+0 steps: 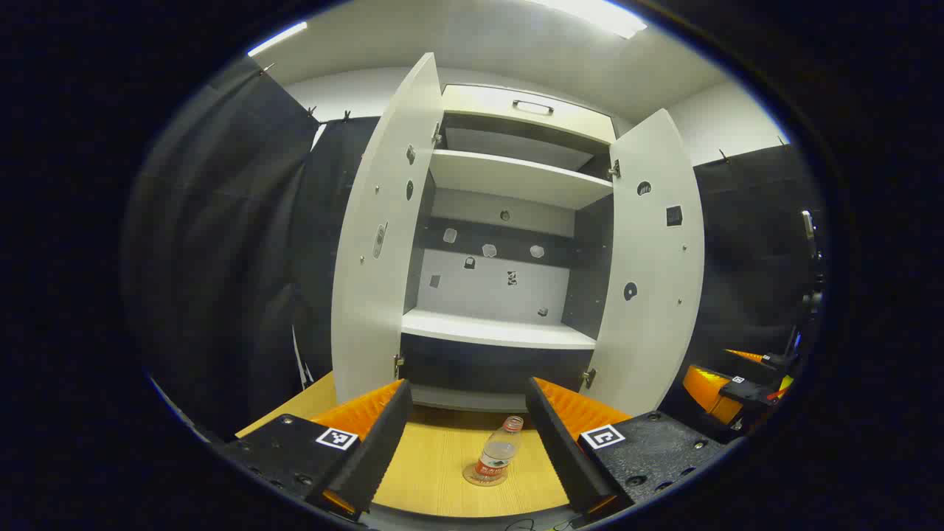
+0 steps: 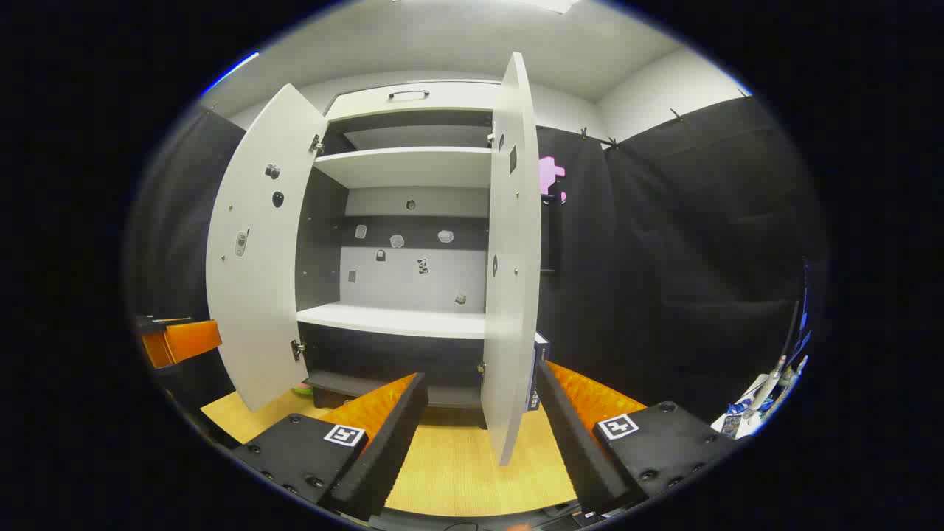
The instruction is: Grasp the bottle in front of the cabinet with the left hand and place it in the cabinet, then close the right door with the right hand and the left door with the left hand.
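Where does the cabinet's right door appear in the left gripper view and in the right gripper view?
Left gripper view: the right door stands right of centre, swung open, its inner face toward the camera.
Right gripper view: the right door stands at centre, seen almost edge-on.
Shared landmark: the white middle shelf.

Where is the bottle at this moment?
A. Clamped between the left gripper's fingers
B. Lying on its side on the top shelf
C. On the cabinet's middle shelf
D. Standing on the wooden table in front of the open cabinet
D. In the left gripper view the bottle stands upright on the wooden table before the cabinet, between but clear of the open left gripper.
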